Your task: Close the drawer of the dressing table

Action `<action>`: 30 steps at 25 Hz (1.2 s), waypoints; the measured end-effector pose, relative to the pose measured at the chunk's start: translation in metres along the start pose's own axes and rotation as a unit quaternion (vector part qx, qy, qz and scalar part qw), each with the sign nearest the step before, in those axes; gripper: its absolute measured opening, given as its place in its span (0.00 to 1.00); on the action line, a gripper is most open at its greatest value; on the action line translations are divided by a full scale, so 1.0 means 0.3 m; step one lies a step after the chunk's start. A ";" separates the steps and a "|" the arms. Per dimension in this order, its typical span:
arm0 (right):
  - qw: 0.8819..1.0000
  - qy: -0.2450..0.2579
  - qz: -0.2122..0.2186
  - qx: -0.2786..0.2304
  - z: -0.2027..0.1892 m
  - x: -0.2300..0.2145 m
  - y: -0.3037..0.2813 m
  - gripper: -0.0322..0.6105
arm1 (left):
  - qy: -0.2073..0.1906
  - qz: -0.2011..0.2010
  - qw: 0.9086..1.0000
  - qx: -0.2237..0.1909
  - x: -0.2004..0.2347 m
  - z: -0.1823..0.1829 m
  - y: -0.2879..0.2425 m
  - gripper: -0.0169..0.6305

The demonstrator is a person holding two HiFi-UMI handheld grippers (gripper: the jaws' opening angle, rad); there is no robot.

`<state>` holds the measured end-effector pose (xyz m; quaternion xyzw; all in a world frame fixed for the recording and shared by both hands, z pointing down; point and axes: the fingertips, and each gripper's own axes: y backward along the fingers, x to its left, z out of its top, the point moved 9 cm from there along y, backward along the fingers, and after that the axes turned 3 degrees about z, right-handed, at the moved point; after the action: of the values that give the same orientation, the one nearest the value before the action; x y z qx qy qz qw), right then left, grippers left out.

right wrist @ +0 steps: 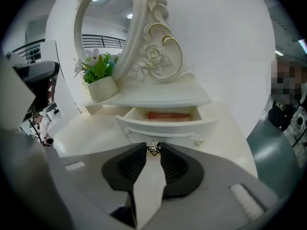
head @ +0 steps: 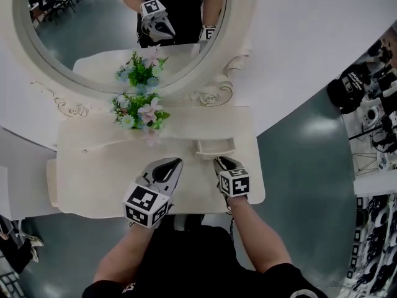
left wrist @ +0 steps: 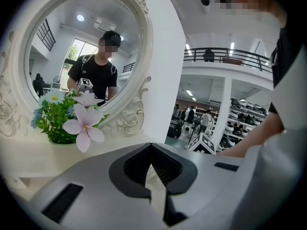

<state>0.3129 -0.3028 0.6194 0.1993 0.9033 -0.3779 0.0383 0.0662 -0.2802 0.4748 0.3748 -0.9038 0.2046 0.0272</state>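
The cream dressing table (head: 99,179) has a small drawer (head: 216,146) standing pulled out under its raised shelf. In the right gripper view the drawer (right wrist: 165,126) shows a red object (right wrist: 169,115) lying inside and a small metal knob (right wrist: 153,148) on its front. My right gripper (right wrist: 153,147) has its two tips closed against that knob from either side; in the head view this gripper (head: 219,162) sits just in front of the drawer. My left gripper (head: 178,161) hovers over the tabletop left of the drawer, tips together, nothing in it; its own view (left wrist: 151,144) faces the mirror.
An oval mirror (head: 118,30) in a carved frame rises at the table's back. A pot of flowers (head: 139,112) stands on the shelf left of the drawer. Beyond the table's right edge is teal floor, with racks of equipment (head: 372,104) at far right.
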 end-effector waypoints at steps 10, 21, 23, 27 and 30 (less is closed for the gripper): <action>1.000 0.000 0.005 -0.002 0.051 -0.020 -0.036 0.21 | -0.001 0.002 1.000 0.001 0.006 0.014 -0.011 0.03; 1.000 -0.002 0.011 0.006 0.102 -0.055 -0.108 0.21 | -0.001 0.012 1.000 0.005 0.023 0.018 -0.018 0.03; 1.000 -0.002 0.013 0.007 0.100 -0.060 -0.118 0.21 | 0.000 0.014 1.000 0.007 0.027 0.019 -0.022 0.03; 1.000 -0.003 0.016 0.005 0.122 -0.069 -0.136 0.21 | 0.002 0.017 1.000 0.009 0.031 0.024 -0.030 0.03; 1.000 -0.004 0.019 0.003 0.137 -0.075 -0.152 0.21 | 0.003 0.021 1.000 0.010 0.037 0.025 -0.036 0.03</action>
<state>0.3124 -0.3678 0.6257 0.2155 0.8979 -0.3808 0.0484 0.0665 -0.2973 0.4739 0.3554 -0.9093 0.2154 0.0216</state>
